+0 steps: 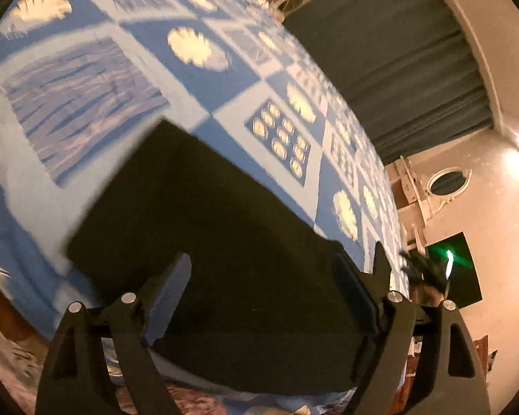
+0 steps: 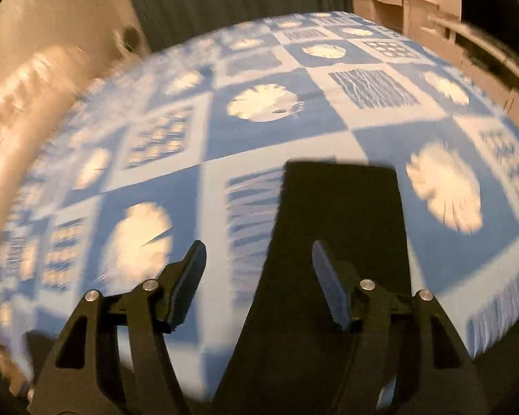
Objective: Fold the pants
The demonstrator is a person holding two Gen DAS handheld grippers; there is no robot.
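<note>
Black pants (image 1: pixel 204 235) lie flat on a bed with a blue and white patterned sheet (image 1: pixel 86 86). In the left wrist view my left gripper (image 1: pixel 280 266) is open, its fingers spread wide over the near end of the pants. In the right wrist view the pants (image 2: pixel 339 214) stretch away from me as a long dark strip. My right gripper (image 2: pixel 256 256) is open and empty, just above the pants' left edge, its right finger (image 2: pixel 328 283) over the cloth. Both views are motion blurred.
A dark curtain (image 1: pixel 398 52) hangs beyond the bed. A cream wall and furniture with an oval mirror (image 1: pixel 446 180) stand at the right. A gloved hand (image 1: pixel 425 269) shows past the left gripper's right finger. A pale headboard or bolster (image 2: pixel 27 103) borders the bed at left.
</note>
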